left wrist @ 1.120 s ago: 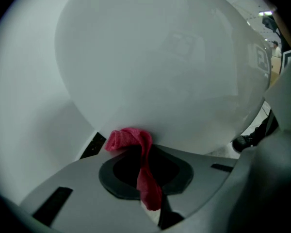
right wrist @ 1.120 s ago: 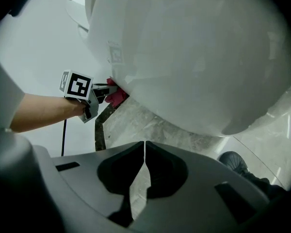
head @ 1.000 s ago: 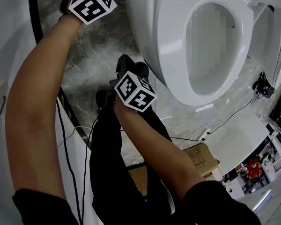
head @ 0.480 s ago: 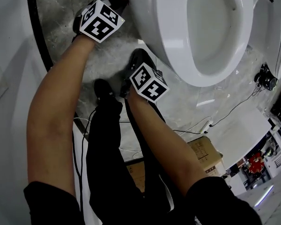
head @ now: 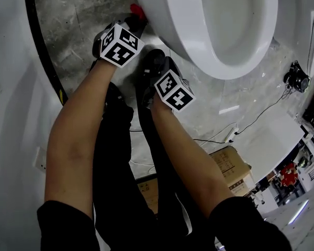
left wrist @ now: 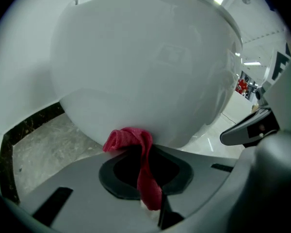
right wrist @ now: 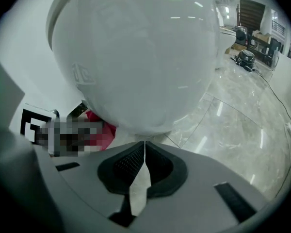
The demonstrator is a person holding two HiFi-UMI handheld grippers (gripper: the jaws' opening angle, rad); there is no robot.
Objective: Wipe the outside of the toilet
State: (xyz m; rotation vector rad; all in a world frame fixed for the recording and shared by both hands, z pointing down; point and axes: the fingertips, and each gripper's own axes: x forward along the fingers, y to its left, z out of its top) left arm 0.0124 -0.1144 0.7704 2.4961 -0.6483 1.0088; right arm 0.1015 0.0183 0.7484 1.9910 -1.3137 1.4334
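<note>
Head view | toilet (head: 172, 20) front toward person (head: 120, 192) | left claw (left wrist: 138, 154) grips red cloth (left wrist: 128, 139) | right claw (right wrist: 144, 147) clenched

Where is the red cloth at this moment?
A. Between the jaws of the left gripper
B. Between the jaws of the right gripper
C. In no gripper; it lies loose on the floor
A: the left gripper view shows the red cloth clamped between the jaws of the left gripper, with its bunched top against the toilet bowl, while the jaws of the right gripper are together with nothing between them.
</note>
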